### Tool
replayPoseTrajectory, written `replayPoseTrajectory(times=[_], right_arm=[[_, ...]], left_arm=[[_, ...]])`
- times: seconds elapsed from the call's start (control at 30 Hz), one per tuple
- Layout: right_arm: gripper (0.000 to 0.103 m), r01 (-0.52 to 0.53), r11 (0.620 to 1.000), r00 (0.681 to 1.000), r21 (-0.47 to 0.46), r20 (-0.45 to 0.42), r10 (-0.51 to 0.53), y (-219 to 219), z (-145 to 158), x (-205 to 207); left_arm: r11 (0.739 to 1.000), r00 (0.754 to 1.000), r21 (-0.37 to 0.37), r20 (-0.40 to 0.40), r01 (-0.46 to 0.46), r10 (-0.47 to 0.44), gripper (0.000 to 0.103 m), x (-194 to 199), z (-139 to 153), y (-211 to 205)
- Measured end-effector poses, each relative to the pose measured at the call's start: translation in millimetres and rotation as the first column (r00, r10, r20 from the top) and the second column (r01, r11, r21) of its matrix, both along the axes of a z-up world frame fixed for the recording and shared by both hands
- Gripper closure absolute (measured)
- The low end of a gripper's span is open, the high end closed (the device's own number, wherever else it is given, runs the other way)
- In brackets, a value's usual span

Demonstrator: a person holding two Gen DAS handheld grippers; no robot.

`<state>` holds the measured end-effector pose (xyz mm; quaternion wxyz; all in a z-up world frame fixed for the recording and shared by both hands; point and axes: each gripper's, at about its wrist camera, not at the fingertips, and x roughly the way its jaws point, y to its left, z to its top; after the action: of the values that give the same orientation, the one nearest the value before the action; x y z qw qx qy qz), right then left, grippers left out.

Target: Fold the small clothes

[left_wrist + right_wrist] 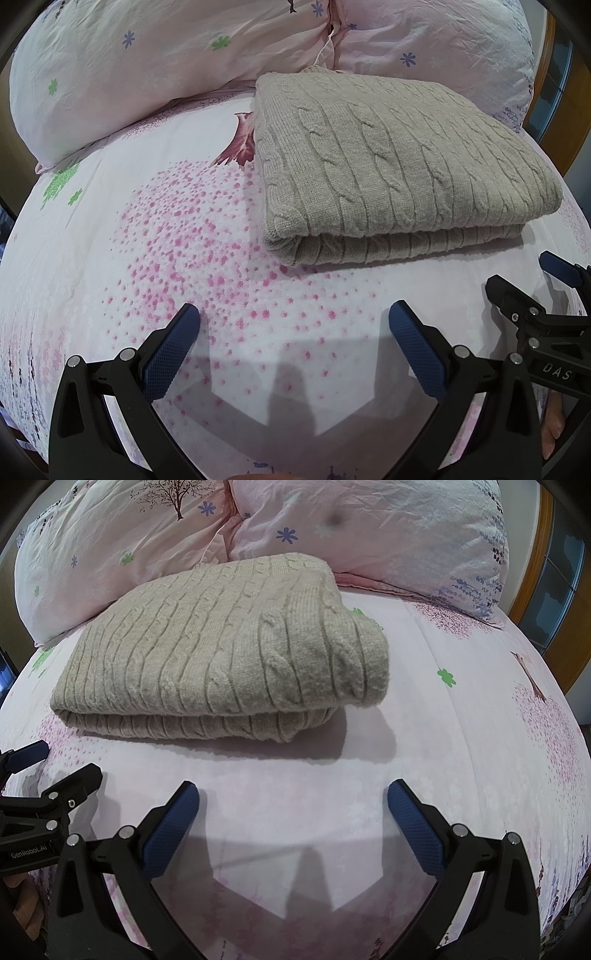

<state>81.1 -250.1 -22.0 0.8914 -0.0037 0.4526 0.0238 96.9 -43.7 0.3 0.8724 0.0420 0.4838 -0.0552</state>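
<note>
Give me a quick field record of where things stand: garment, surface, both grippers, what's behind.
garment: beige cable-knit sweater, folded into a layered rectangle, lying flat
surface: bedsheet with pink floral print
left gripper: open, empty, short of the sweater's near edge
right gripper: open, empty, also short of the sweater
contact: neither gripper touches the sweater
behind: two pillows in matching print, against the sweater's far edge
fold state: looks complete

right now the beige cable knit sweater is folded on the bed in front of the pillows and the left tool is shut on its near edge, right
Not quite. The left tool is open and holds nothing, short of the sweater, as the left wrist view shows. The rest stands: the sweater lies folded on the bed in front of the pillows.
</note>
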Motion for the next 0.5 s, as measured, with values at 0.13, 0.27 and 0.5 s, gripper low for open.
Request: replayPoseTrajectory(times=[0.13,0.27,0.5], right_arm=[[0.002,0.0,1.0,1.0,0.0,0.0,0.0,0.0,0.0,0.0],[0.002,0.0,1.0,1.0,0.0,0.0,0.0,-0.1,0.0,-0.1],[0.002,0.0,1.0,1.0,0.0,0.0,0.0,0.0,0.0,0.0]], left_arm=[[1.0,1.0,0.0,0.0,0.0,0.0,0.001,0.1,0.0,0.0],[1.0,1.0,0.0,0.0,0.0,0.0,0.001,0.1,0.0,0.0],[1.0,1.0,-0.002,-0.003,0.003,-0.003,0.001,-0.3,-0.3,0.4]])
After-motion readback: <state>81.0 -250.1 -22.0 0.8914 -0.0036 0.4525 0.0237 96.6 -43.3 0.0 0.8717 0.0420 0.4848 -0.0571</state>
